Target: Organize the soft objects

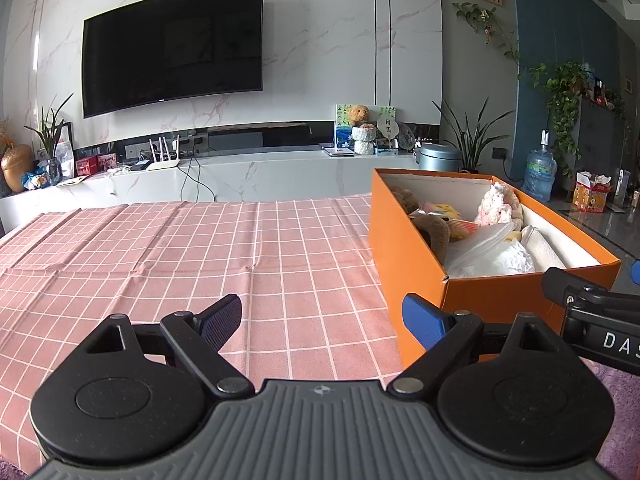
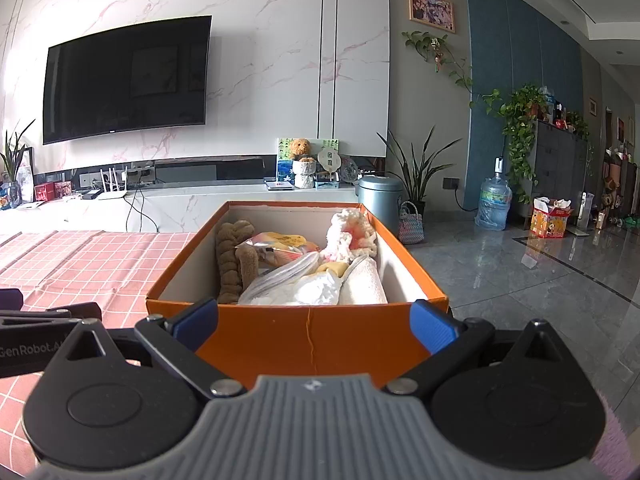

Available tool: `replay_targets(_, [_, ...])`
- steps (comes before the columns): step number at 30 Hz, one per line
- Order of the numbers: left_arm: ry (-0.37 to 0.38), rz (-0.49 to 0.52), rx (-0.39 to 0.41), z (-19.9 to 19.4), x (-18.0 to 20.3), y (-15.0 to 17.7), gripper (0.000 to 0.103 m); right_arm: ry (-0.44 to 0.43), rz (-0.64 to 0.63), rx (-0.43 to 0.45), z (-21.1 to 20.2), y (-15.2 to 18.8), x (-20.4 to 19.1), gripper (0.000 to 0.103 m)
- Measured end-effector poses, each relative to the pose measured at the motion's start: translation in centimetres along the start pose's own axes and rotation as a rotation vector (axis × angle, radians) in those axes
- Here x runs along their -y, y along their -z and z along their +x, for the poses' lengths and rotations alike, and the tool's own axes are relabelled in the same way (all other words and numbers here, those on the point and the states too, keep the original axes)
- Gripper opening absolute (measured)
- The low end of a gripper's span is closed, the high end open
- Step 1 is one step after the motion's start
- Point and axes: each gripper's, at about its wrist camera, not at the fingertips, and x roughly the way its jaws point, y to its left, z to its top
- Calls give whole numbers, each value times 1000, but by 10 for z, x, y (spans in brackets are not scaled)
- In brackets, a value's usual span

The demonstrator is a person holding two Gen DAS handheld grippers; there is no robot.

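Pink checked tablecloth [image 1: 200,248] looks bare from here, so all the soft stuff is already piled in the orange box [image 2: 296,332] at its right end. Inside the box: a brown plush [image 2: 234,260] along the left wall, a fluffy pink-white thing [image 2: 348,236] toward the far right corner, a rolled cream towel [image 2: 366,286] by the right wall, plus crinkly bags. Everything looks light and squishy, so I'd pinch a thick fold. Left gripper [image 1: 324,316] and right gripper [image 2: 314,320] both spread wide, empty.
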Motion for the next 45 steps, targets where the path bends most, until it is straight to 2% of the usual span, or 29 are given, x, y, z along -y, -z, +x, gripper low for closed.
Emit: replay_targets(45, [-16, -12, -15, 0, -1, 4, 103, 2, -9, 0, -2, 1, 2, 100])
